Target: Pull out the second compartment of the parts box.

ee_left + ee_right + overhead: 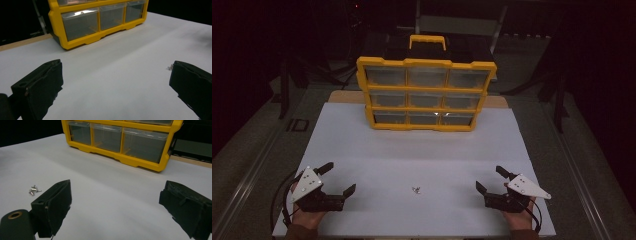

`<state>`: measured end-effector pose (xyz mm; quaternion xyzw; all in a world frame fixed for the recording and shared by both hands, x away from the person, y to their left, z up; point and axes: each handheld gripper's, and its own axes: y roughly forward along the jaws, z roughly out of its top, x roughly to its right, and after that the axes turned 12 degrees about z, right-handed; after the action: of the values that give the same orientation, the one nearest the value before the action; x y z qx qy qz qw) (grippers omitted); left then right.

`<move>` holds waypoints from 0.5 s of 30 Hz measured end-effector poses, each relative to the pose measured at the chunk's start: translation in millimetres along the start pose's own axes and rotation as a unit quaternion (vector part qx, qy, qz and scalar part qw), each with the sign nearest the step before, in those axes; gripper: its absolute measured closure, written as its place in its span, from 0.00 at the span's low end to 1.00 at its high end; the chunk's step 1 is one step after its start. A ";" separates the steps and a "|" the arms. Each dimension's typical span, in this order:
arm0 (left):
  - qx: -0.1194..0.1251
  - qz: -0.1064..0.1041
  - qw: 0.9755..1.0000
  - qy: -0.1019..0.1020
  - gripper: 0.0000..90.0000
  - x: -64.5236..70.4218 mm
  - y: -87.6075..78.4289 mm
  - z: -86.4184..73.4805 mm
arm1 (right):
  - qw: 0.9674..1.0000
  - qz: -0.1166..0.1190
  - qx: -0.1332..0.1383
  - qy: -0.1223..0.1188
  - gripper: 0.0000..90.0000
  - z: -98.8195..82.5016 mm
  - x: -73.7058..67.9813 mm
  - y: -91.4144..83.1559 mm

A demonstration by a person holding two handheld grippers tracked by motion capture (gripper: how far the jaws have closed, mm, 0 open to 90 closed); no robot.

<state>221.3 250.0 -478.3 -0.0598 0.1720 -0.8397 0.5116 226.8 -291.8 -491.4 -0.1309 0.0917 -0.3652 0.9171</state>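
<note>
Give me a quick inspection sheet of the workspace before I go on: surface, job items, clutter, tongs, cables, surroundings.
Surface: white tabletop, flat, bare around the items.
Job's things: small metal screws lie loose between the two tongs; yellow drawer organizer stands upright at the far side, drawers shut.
Clutter: nothing seen.
Grippers: left tongs open, holding nothing; right tongs open, holding nothing; both low at the near edge.
Cables: black cable loops beside the left hand; another trails by the right wrist.
Surroundings: dark, details hard to tell.

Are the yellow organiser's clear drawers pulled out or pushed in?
Pushed in: the clear drawers sit flush within the yellow organiser's frame.
</note>
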 end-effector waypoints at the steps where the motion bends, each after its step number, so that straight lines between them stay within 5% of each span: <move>1: -0.001 0.000 1.000 -0.001 0.00 -0.2 0.6 -0.1 | 1.000 0.000 -0.001 0.002 0.10 0.0 -0.2 -0.2; 15: -0.003 0.000 1.000 -0.007 0.00 -1.1 1.9 -0.2 | 1.000 -0.003 -0.018 0.010 0.10 2.9 -2.4 7.2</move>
<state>223.3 250.2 -479.0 -0.0671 0.1712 -0.8388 0.5125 230.5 -284.6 -490.7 -0.1442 0.1072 -0.3672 0.9126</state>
